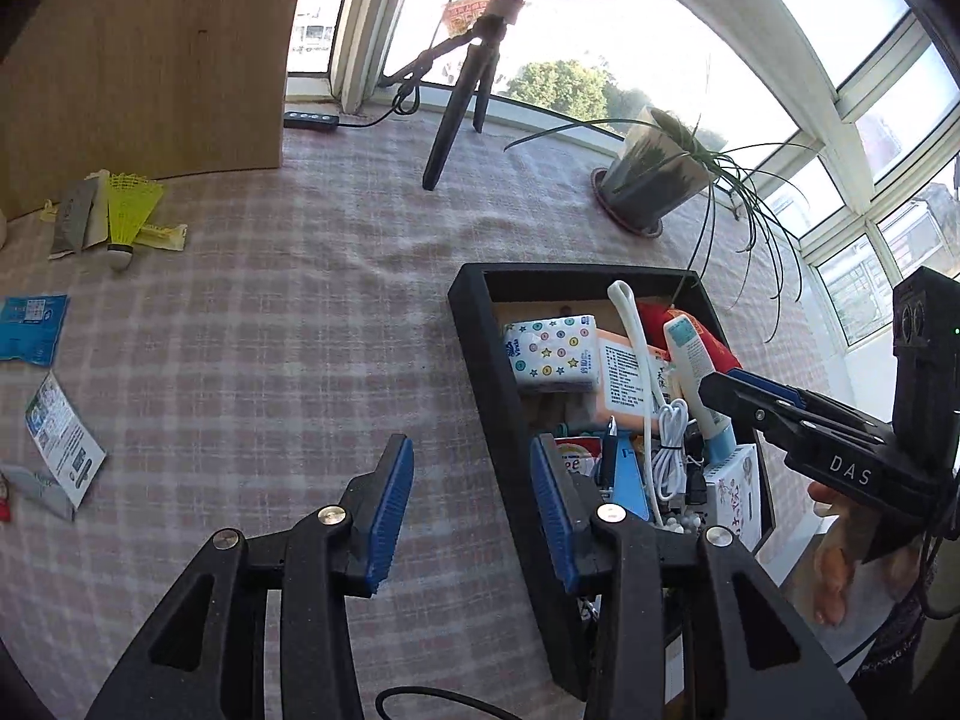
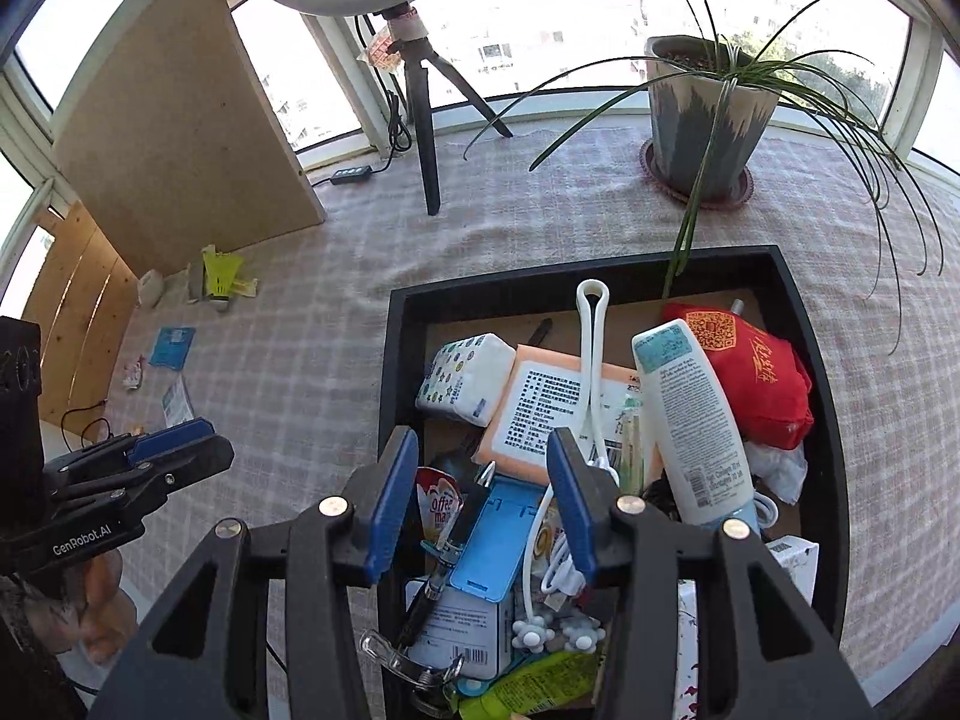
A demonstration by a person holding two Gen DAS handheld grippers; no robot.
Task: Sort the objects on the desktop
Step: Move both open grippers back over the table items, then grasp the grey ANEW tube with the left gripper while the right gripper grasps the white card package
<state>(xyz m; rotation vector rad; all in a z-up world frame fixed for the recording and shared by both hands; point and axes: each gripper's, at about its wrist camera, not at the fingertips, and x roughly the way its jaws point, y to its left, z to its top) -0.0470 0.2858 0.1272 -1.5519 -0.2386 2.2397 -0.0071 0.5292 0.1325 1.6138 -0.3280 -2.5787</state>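
Observation:
A black tray on the checked tablecloth holds many items: a starred tissue pack, an orange packet, a white tube, a red pouch, a white cable and a blue box. My left gripper is open and empty over the tray's left rim. My right gripper is open and empty above the tray's near contents. Loose on the cloth at left lie a yellow shuttlecock and blue and white sachets.
A ring-light tripod and a potted plant stand at the back by the window. A wooden board stands at the back left. A power strip lies by the sill.

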